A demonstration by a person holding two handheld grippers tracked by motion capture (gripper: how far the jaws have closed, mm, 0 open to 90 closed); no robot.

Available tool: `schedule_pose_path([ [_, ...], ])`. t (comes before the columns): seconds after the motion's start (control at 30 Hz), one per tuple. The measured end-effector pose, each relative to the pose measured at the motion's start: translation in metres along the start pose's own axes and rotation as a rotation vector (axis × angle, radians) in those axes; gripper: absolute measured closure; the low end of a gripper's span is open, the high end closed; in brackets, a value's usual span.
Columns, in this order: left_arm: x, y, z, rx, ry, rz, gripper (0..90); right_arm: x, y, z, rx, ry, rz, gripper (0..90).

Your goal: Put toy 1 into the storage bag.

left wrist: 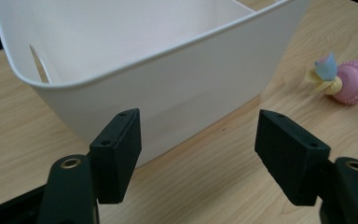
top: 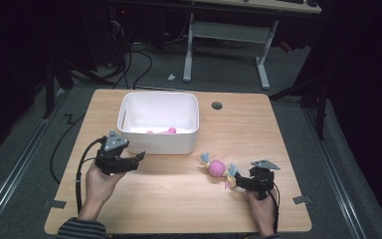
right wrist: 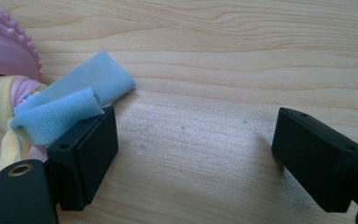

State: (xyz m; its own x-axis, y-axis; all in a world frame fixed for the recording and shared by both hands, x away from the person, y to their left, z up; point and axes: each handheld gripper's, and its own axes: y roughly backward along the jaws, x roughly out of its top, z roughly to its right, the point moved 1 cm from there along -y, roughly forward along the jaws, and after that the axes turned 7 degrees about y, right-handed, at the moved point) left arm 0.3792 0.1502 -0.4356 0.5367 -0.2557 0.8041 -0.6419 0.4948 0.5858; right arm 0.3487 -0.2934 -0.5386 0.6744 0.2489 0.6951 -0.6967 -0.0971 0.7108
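Your left gripper (top: 140, 156) sits on the table (top: 179, 199) just in front of the bin's (top: 158, 141) near-left corner. A small toy (top: 163, 131) lies inside the bin. Over to the right, the knobbly ball toy (top: 218, 169) rests on the table, your right gripper (top: 231, 182) touching its cloth tail (right wrist: 70, 109).

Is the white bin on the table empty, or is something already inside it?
Not empty. In the high view, the white bin stands upright and open-topped, with a pink thing lying on its floor near the front wall. What it is, I cannot tell.
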Motion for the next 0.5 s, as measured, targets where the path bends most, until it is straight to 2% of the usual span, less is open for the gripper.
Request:
schedule_pose_path([
  [0.3,-0.026,-0.018,0.001,0.011,0.008,-0.035,31.5,0.0,0.0,0.0,0.0,-0.006,0.002,14.1],
  [0.5,-0.039,-0.032,0.001,0.002,0.03,-0.05,31.0,0.0,0.0,0.0,0.001,-0.004,0.003,14.2],
])
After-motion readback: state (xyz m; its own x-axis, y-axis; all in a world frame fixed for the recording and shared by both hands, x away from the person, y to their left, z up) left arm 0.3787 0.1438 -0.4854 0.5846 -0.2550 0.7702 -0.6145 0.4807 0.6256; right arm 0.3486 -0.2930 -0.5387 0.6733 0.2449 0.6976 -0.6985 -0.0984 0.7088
